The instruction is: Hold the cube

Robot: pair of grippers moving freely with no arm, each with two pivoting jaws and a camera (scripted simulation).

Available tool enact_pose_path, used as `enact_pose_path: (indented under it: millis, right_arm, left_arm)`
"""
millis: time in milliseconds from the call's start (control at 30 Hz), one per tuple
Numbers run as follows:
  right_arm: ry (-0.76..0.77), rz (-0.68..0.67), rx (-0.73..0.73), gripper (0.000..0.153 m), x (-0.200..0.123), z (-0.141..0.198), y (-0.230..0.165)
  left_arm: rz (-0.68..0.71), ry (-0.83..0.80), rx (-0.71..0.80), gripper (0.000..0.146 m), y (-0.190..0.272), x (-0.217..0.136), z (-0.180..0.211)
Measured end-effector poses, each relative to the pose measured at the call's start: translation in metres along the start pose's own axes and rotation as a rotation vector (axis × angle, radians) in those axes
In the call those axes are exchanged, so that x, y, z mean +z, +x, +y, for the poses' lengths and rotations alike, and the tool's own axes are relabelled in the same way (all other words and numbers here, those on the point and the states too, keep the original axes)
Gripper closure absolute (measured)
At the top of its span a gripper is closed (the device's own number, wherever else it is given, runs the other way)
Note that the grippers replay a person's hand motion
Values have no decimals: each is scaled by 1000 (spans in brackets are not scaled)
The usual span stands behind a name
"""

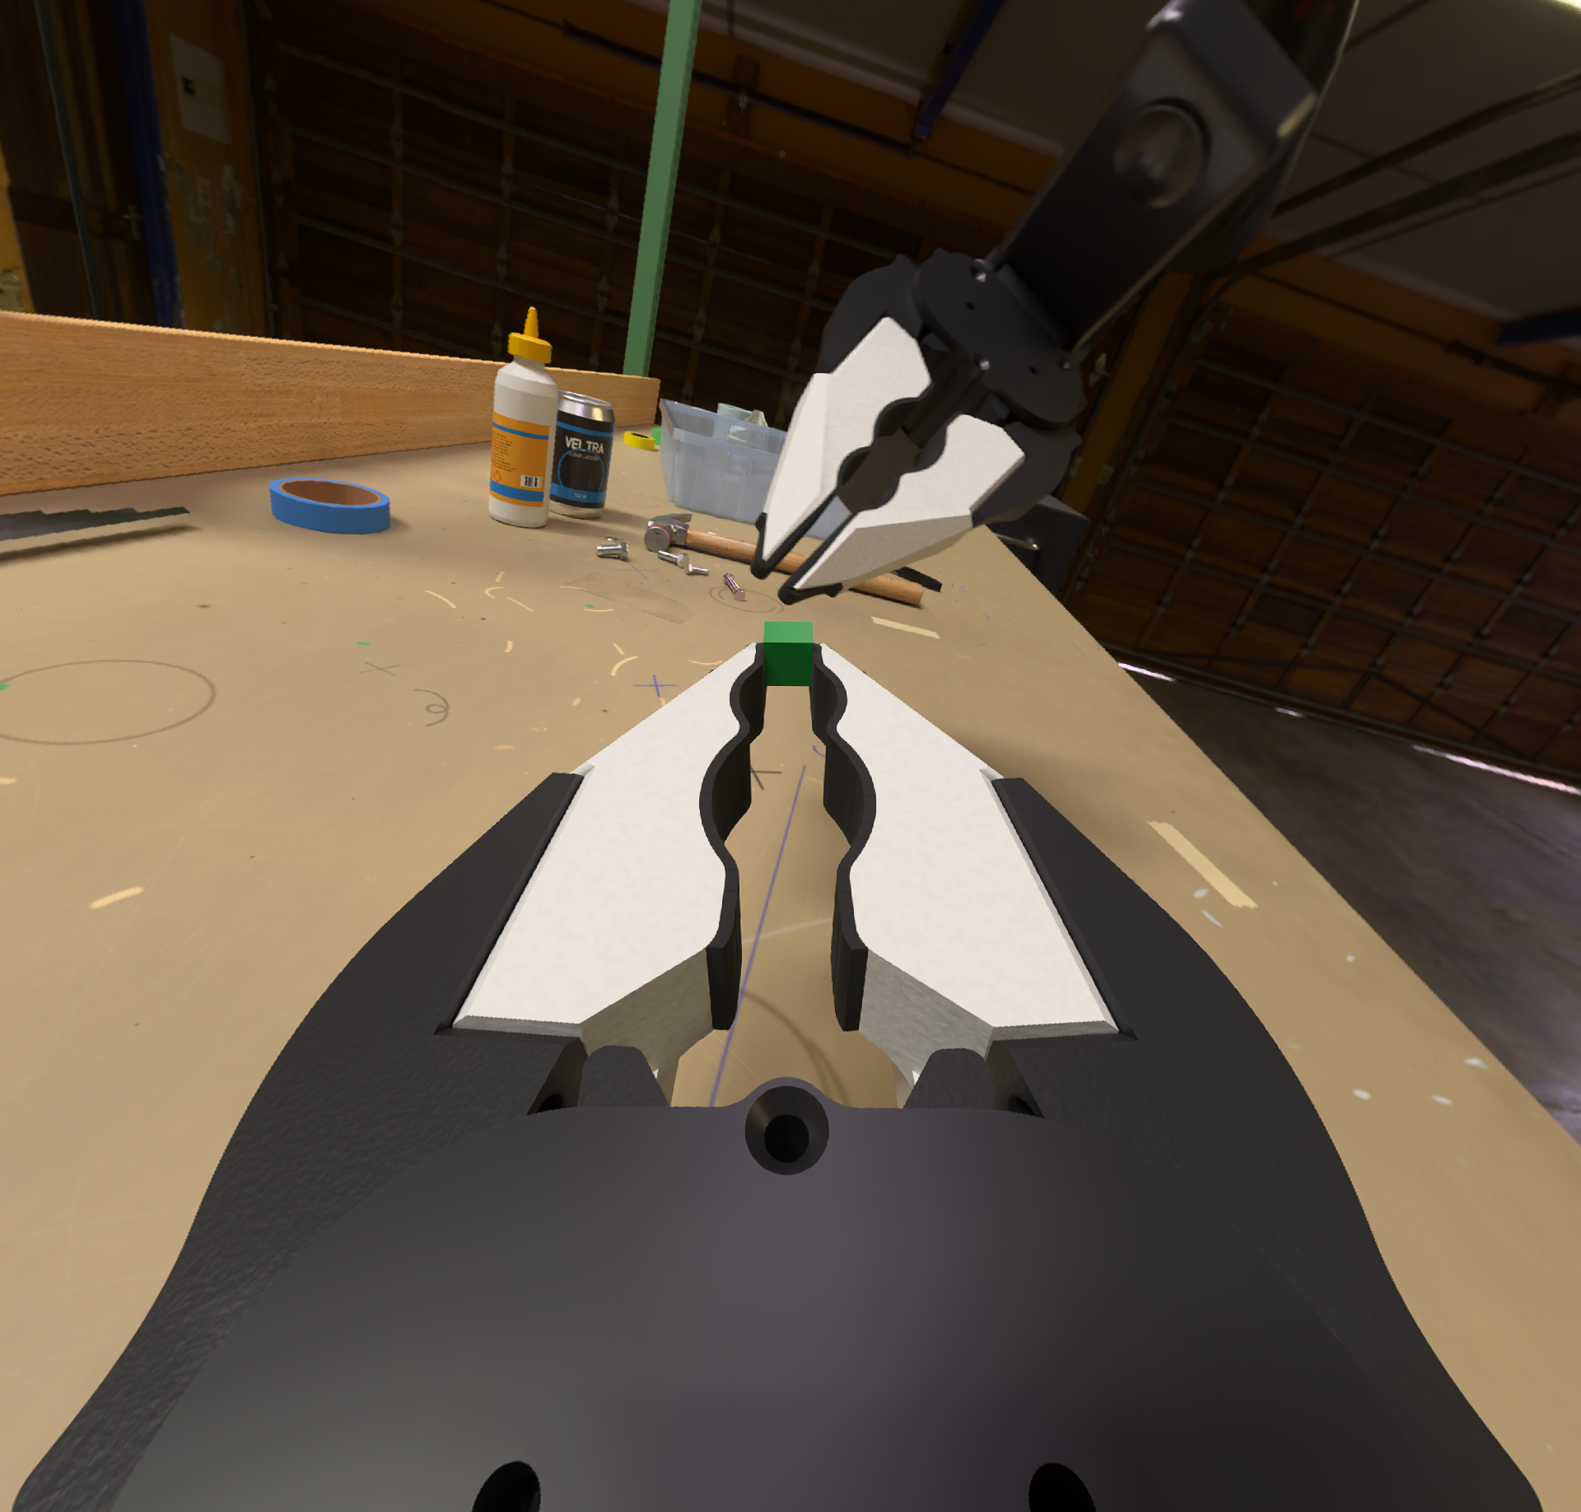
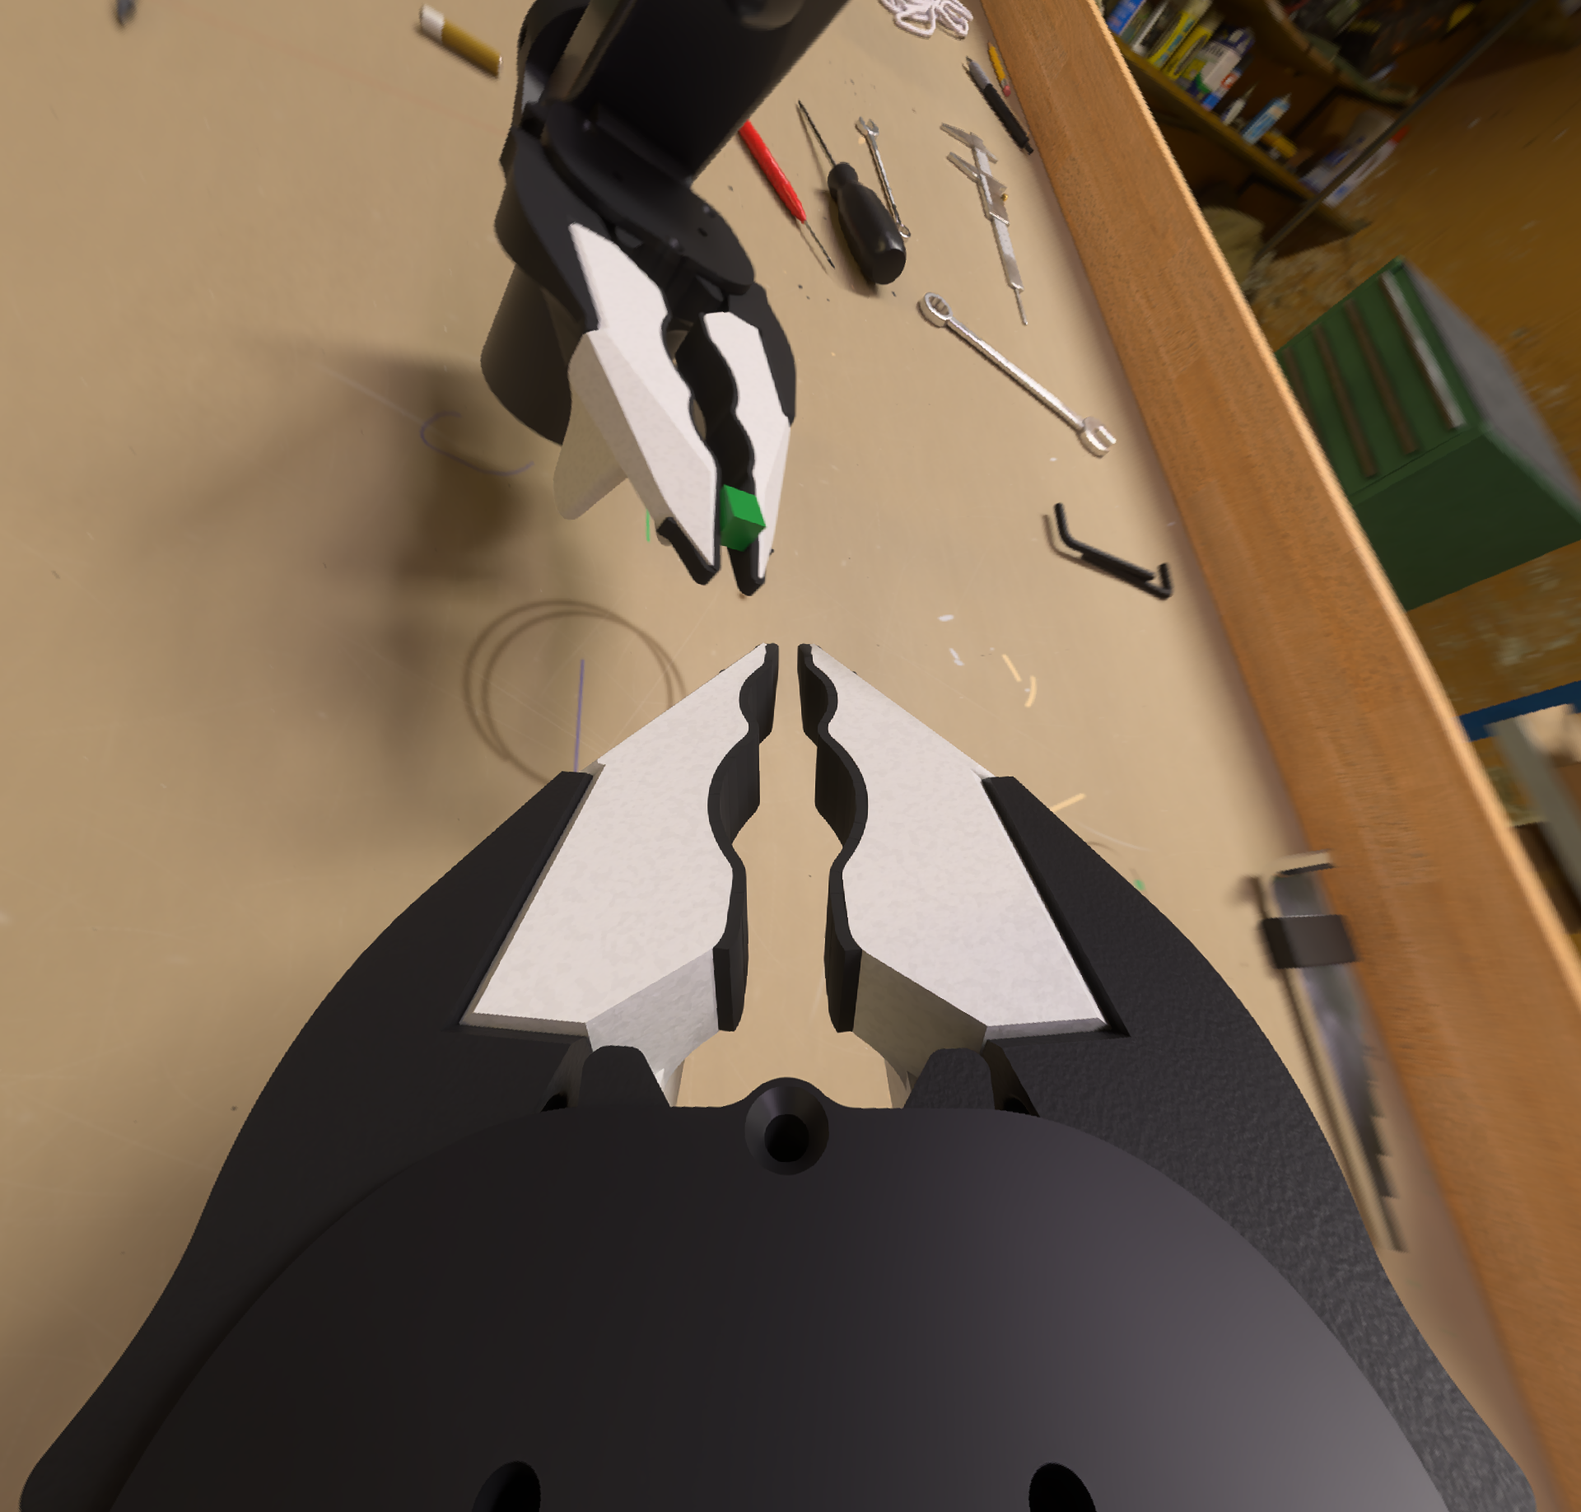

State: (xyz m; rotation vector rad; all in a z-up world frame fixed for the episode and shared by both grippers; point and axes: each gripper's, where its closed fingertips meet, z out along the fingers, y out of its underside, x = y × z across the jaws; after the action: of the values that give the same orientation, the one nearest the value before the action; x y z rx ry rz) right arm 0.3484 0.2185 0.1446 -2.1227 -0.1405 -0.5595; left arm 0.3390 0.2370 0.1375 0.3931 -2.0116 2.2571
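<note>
A small green cube (image 1: pixel 787 655) sits clamped between the tips of my left gripper (image 1: pixel 788 658), held above the tan workbench (image 1: pixel 257 786). In the right wrist view the same cube (image 2: pixel 739 518) shows between the left gripper's fingertips (image 2: pixel 727 568). My right gripper (image 2: pixel 788 654) is shut and empty, its tips nearly touching, a short way in front of the left gripper's tips. In the left wrist view the right gripper (image 1: pixel 774 581) hangs tilted down just beyond and above the cube.
A blue tape roll (image 1: pixel 329 504), glue bottle (image 1: pixel 522 436), can (image 1: pixel 583 457), clear bin (image 1: pixel 719 461), hammer (image 1: pixel 770 560) and bolts lie behind. Wrenches (image 2: pixel 1014 371), a screwdriver (image 2: pixel 864 217), a hex key (image 2: pixel 1108 555) and a wooden board (image 2: pixel 1240 487) lie to the right. The table edge (image 1: pixel 1240 786) is close on the right.
</note>
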Motion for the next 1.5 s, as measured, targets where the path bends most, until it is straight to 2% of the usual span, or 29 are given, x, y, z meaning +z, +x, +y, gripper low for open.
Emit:
enact_pose_path:
  millis: [133, 400, 1000, 1167, 1300, 1500]
  right_arm:
    - [-54, 101, -141, 148, -6, -3, -11]
    - [-78, 224, -207, 148, -11, -7, -11]
    - [-126, 231, -258, 148, -6, 1, -14]
    - [-93, 185, -227, 149, -8, 2, -19]
    - [-85, 146, -178, 149, -7, 6, -23]
    - [-178, 138, -137, 148, -2, 22, -24]
  left_arm:
    - [22, 2, 27, 137, 6, 1, 0]
    - [73, 9, 24, 137, 13, 5, 1]
    - [77, -25, 14, 137, 12, 7, 7]
    - [94, -38, 25, 137, 16, 8, 10]
    - [92, -63, 58, 137, 17, 10, 15]
    - [13, -149, 159, 137, 8, 13, 28]
